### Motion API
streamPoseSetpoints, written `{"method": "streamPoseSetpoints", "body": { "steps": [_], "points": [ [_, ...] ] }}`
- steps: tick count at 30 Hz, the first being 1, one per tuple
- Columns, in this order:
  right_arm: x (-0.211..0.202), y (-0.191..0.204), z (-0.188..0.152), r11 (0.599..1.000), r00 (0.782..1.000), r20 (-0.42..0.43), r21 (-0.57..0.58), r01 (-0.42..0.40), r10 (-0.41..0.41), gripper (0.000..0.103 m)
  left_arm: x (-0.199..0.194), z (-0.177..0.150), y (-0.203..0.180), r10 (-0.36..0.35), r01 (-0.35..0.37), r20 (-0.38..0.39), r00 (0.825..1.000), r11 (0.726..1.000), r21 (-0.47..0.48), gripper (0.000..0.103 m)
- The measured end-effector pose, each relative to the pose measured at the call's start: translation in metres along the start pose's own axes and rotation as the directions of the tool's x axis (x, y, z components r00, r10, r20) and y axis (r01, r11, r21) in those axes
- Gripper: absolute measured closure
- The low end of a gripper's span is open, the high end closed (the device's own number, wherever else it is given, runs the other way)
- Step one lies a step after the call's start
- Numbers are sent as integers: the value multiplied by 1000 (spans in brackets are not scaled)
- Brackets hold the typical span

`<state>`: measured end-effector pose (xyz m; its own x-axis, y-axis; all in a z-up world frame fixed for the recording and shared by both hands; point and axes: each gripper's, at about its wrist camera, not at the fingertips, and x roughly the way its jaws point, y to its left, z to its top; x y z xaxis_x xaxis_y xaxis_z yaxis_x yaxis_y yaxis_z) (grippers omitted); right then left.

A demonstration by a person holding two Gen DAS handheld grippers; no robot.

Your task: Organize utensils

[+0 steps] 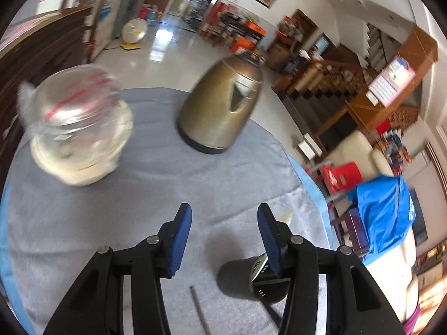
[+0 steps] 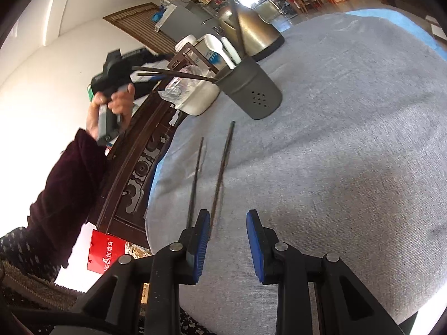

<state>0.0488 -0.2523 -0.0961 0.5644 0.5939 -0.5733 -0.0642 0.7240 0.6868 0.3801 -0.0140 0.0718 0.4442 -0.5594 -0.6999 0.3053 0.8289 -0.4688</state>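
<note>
**Two chopsticks left on the table**

Two chopsticks (image 2: 220, 167) lay at centre frame on the grey table (image 2: 349, 139), below the dark holder (image 2: 251, 89) already carrying spoons. My right hand-held gripper (image 2: 227, 237) hovered open and empty beside them; I judged a low, square pinch best. My left hand-held gripper (image 1: 223, 229) was open, empty. The kettle (image 1: 223, 106) and glass jar (image 1: 78, 122) crowded the holder.

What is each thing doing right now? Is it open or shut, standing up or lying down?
left gripper: open, nothing in it
right gripper: open, nothing in it
utensil holder: upright on the cloth, partly filled
white spoons: standing in the holder
leaning chopsticks: in the holder, tilted far over
two loose chopsticks: lying flat on the cloth, outside the holder
kettle: upright, lid shut
</note>
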Motion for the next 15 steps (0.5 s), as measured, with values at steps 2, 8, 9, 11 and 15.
{"method": "streamPoseSetpoints", "body": {
  "steps": [2,8,9,11,15],
  "points": [
    [1,-8,1,1000,1000,0,17,4,-4,73,14,8,-11,-13,13,-28,1000,1000,19,52],
    [4,-27,6,998,1000,1,62,4,-4,73,54,21,-40,6,5,-119,993,996,93,52],
    [4,-31,6,997,1000,-2,73,3,-3,73,62,21,-43,25,-11,-134,991,994,106,52],
    [4,-36,7,996,1000,-3,85,2,-2,73,76,23,-46,36,-18,-165,986,993,113,52],
    [1,-45,7,995,1000,0,102,0,0,73,92,19,-50,16,11,-214,977,992,123,52]
  ]
}}
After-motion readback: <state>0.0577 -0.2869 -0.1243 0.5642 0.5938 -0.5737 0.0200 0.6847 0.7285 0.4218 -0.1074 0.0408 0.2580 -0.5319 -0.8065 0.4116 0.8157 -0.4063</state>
